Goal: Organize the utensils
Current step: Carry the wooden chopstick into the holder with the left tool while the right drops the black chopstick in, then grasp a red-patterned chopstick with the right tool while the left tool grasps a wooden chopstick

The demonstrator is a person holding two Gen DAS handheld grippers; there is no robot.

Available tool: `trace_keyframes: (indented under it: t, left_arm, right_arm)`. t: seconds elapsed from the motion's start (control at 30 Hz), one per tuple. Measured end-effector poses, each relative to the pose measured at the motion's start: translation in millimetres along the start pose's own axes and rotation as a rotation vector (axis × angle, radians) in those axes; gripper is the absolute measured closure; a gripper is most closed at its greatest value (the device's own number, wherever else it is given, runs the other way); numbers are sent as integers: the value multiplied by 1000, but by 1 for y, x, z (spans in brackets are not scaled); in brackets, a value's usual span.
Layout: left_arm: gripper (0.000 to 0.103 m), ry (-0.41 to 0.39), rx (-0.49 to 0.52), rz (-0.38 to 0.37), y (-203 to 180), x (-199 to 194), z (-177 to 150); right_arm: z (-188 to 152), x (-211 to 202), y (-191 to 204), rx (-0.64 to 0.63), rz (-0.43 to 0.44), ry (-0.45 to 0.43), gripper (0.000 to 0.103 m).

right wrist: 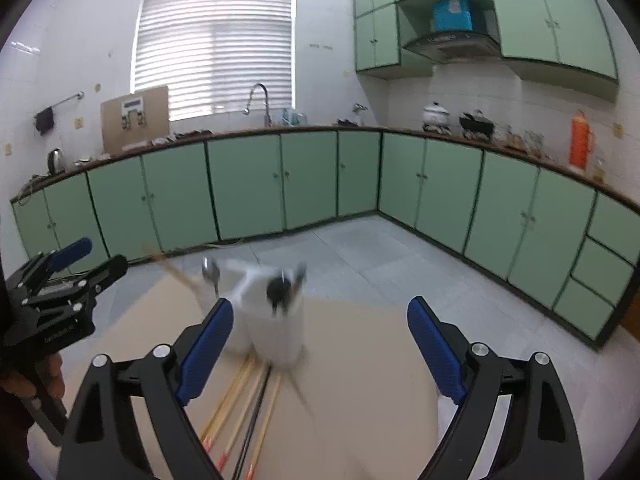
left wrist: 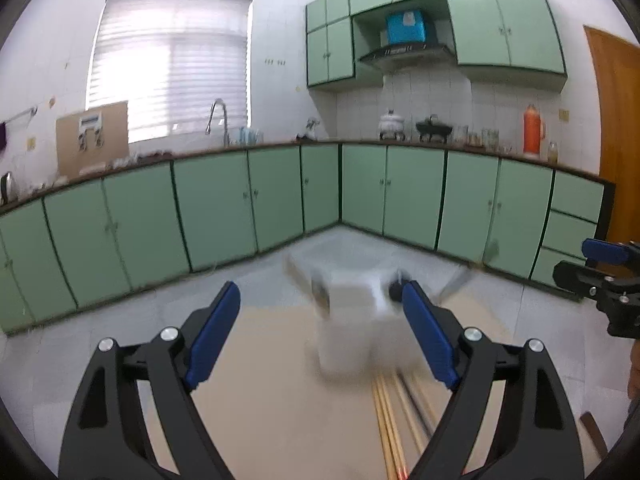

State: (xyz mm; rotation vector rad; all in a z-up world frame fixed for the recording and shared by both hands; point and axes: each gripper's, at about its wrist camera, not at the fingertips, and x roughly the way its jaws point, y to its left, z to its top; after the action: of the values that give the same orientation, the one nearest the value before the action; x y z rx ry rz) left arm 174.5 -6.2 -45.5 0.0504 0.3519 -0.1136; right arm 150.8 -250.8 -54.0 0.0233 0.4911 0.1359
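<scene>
- Left wrist view: the left gripper (left wrist: 320,312) has its blue pads spread wide and holds nothing. Between the fingertips, toward 12 o'clock, stands a white utensil holder (left wrist: 348,328), blurred, with some utensils sticking out of its top.
- Just before the holder, at 5 o'clock, several chopsticks (left wrist: 394,420) lie flat on a beige table top (left wrist: 260,380).
- At 3 o'clock the right gripper (left wrist: 604,276) enters at the edge of the view.
- Behind the table is a grey tiled floor (left wrist: 360,244), green cabinets (left wrist: 216,200) in an L shape, a window with a blind (left wrist: 172,60) at 11 o'clock, and an orange thermos (left wrist: 534,130) at 2 o'clock.
- Right wrist view: the right gripper (right wrist: 320,328) is also spread open and empty. The white utensil holder (right wrist: 276,332) stands near its left pad, toward 11 o'clock.
- The chopsticks (right wrist: 244,408) lie on the table top (right wrist: 360,360) at 7 o'clock, their far ends close to the holder.
- The left gripper (right wrist: 76,260) shows at 9 o'clock; its opening I cannot tell from this view.
- A faucet (right wrist: 258,100) stands under the window.
</scene>
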Motion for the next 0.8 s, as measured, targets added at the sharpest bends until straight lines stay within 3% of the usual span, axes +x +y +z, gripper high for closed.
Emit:
trace_keyframes:
  t: [0.23,0.37,0.47,0.6,0.7,0.8]
  left_arm:
    - [22,96,-4,45,-4,-20,-96]
    - [22,135,-69,55,2,-28,-125]
    - [22,187,-57,53,4,-28,-139]
    - [25,181,-63,62,8,-34,-142]
    - [32,207,-55,51,-3,-35,-143]
    - [32,220,-32,32,-8,-39,-146]
  right_arm:
    - [-103,-17,30,-2,-61,27,16]
    - [-146,-19,44,10,-64,65,18]
    - [-165,-13,52,10,-51,133,30]
    - [-171,-11,56,16,-32,154,46]
    - [-175,-9,59,13,-5,184,66]
    - [-182,-2,62,9,33,237,78]
